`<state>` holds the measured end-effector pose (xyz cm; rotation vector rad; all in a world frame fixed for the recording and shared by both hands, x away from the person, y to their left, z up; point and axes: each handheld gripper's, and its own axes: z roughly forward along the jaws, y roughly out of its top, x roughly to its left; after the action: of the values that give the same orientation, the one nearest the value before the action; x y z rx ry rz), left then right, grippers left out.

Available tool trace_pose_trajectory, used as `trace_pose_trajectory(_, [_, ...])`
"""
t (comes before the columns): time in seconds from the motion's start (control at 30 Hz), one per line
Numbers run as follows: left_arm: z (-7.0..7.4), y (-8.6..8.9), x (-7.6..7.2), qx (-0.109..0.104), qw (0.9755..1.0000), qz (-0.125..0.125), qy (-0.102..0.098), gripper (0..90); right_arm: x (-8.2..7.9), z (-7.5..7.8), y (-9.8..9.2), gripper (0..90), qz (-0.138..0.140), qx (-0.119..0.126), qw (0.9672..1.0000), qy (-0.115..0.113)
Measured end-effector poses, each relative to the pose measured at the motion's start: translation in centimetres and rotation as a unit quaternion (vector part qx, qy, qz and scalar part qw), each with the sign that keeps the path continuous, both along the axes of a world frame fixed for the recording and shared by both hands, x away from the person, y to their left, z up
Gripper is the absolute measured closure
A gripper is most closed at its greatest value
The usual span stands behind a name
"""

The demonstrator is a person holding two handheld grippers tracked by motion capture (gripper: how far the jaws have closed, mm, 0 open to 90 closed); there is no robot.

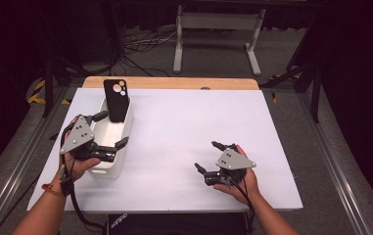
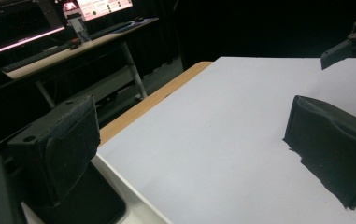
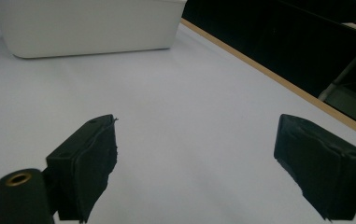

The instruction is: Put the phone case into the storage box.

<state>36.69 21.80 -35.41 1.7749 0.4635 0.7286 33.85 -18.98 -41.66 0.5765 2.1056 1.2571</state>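
Left tongs are spread wide and straddling the near end of the white bin, one jaw out over the far part of the box, the other at its right wall. They pinch nothing; my read is that the hand is steadying or lining up on the bin rather than gripping it. Standing in the far end of that bin is the black phone case, propped upright against the wall with its camera cut-outs toward us, and the height of the wall is what lets it stand like that.

Over to the right tongs: also spread, empty, hovering low over the white surface, well apart from the bin. They look parked, waiting their turn.

Now the views trade information. The left gripper view looks between its own wide jaws across the surface and catches a dark edge of the case at the bin's rim, plus a corner of the other gripper at far right. The right gripper view shows the bin's smooth side wall from low down, and bare surface between its tongs, so nothing sits in their path.
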Motion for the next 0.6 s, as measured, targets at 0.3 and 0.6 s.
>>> trace_pose_trajectory(0.3, [-0.1,-1.3,-1.2,0.005,0.9998,-0.017,-0.012,3.1,-0.1,0.1,-0.2,13.7,0.001,0.002,1.0,-0.004])
trace_pose_trajectory(0.6, [-0.2,-2.2,-1.9,0.002,0.9994,-0.027,-0.019,2.3,-0.2,0.2,-0.2,13.7,-0.001,0.002,1.0,-0.004])
